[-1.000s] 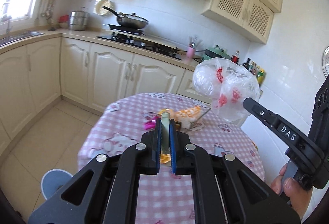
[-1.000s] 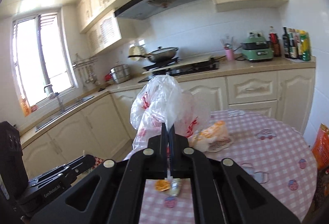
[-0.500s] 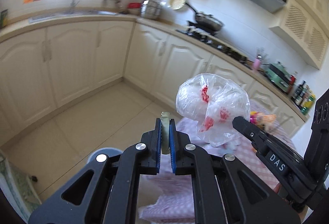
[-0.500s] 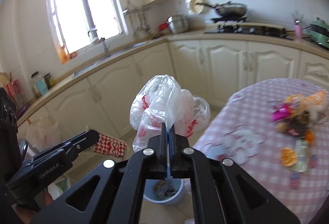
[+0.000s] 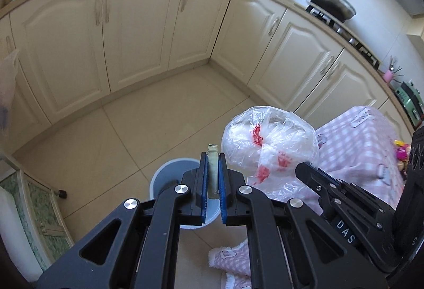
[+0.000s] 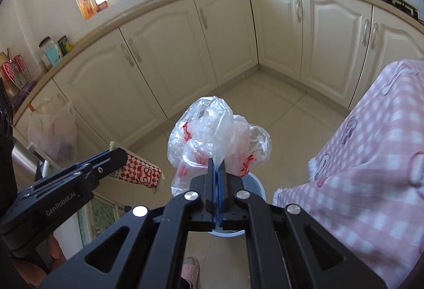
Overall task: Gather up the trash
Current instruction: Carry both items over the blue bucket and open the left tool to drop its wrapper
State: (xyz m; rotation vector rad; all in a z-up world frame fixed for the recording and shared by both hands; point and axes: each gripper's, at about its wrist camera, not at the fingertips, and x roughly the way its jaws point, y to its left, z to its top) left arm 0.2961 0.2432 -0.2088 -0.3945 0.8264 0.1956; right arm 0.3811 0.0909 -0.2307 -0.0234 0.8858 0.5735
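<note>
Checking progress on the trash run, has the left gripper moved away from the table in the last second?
Yes. The left gripper, shut on a wrapper, swung from over the pink checked table leftward and down to above the blue bin.

Pale tiled floor (image 5: 164,114), carrying a round bin (image 5: 169,177) right under the left hand-held gripper (image 5: 212,180), partly hidden behind it. To the right, desk (image 6: 376,146) under a pink checked cloth (image 5: 357,146), hem hanging to the floor. Small bright scraps (image 5: 400,154) on its far right edge.
</note>
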